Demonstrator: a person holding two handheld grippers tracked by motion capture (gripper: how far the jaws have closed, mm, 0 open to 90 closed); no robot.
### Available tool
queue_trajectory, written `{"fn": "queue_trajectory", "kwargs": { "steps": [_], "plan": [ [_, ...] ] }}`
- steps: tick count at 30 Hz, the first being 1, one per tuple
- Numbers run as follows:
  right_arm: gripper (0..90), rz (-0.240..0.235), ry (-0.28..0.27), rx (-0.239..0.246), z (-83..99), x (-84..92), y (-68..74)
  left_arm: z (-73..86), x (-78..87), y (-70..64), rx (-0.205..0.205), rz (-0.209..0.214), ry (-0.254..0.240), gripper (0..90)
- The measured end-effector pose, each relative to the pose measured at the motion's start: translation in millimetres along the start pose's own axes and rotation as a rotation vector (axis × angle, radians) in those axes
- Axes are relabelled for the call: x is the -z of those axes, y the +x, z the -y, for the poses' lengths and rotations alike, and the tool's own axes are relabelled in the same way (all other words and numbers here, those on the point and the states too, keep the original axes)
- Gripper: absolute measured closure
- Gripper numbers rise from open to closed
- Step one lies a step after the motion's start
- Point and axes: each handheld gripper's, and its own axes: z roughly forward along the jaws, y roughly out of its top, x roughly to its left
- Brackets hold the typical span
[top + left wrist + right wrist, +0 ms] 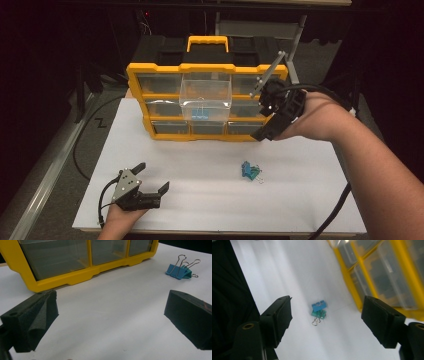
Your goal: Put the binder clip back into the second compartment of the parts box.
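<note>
White tabletop [215,200] fills the frame's centre, with a yellow plastic drawer organiser [207,102] at upper centre. Two stacked binder clips, blue and what looks like teal [250,171], lie right of centre. Left gripper [150,182], lower left, has its jaws spread, empty. Right gripper [264,117], upper right, likewise spread above the clips.

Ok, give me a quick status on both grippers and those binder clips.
Left gripper open, on table. Right gripper open, above blue and green metal-handled binder clips. Clips loose on white table. Nothing in the way.
</note>
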Motion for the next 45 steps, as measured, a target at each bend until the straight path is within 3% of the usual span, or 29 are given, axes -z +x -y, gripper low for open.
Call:
{"fn": "queue_trajectory", "kwargs": {
  "steps": [1, 2, 5, 13, 18, 26, 28, 29, 32, 33, 35, 36, 37, 40, 45],
  "plan": [
    [24.3, 0.000, 0.000, 0.000, 0.0, 0.0, 0.0, 0.0, 0.0, 0.0, 0.000, 0.000, 0.000, 0.2],
    [22.7, -0.012, 0.018, -0.006, 8.1, -16.0, 2.3, 0.3, -0.5, 0.0, 0.000, 0.000, 0.001, 0.2],
    [21.0, -0.019, 0.045, -0.013, 15.9, -32.9, 3.3, 0.3, -0.5, -0.1, 0.001, 0.000, 0.002, 0.2],
    [14.1, -0.029, 0.056, -0.055, 32.9, -69.8, 4.9, 0.4, -0.3, -0.5, 0.001, 0.000, 0.003, 0.2],
    [0.9, -0.023, 0.065, -0.088, 38.8, -88.8, 5.5, 0.3, -0.4, -0.7, -0.001, 0.000, 0.005, 0.2],
    [0.7, -0.069, 0.095, -0.118, 51.2, -135.4, 10.0, 0.1, -0.1, -0.4, -0.004, 0.002, 0.002, 0.2],
    [1.3, -0.072, 0.102, -0.123, 51.9, -139.3, 10.1, 0.2, -0.2, -0.4, -0.004, 0.002, 0.002, 0.2],
    [3.7, -0.081, 0.105, -0.131, 54.2, -151.4, 9.6, 0.4, -0.6, -0.4, -0.002, 0.002, 0.001, 0.2],
    [7.2, -0.084, 0.109, -0.143, 55.6, -159.0, 8.6, 0.4, -0.9, -0.3, -0.005, 0.003, 0.004, 0.2],
    [15.2, -0.088, 0.100, -0.155, 57.1, -166.1, 6.4, 0.4, -0.7, -0.3, -0.009, 0.005, 0.007, 0.2],
    [18.1, -0.083, 0.102, -0.170, 57.8, -168.9, 5.1, 0.4, -0.7, -0.5, -0.009, 0.006, 0.007, 0.2],
    [26.5, -0.092, 0.101, -0.200, 59.4, -176.0, 1.7, 0.4, -0.6, -0.6, -0.011, 0.007, 0.006, 0.2],
    [26.5, -0.092, 0.101, -0.200, 59.4, -176.0, 1.7, 0.4, -0.6, -0.6, -0.011, 0.007, 0.006, 0.2],
    [38.4, -0.085, 0.101, -0.246, 60.9, -185.8, -4.0, 0.3, -0.8, -0.9, -0.012, 0.007, 0.005, 0.2],
    [49.0, -0.087, 0.099, -0.258, 60.1, -191.6, -7.8, 0.3, -0.6, -0.4, -0.013, 0.008, 0.006, 0.2]
  ]
}}
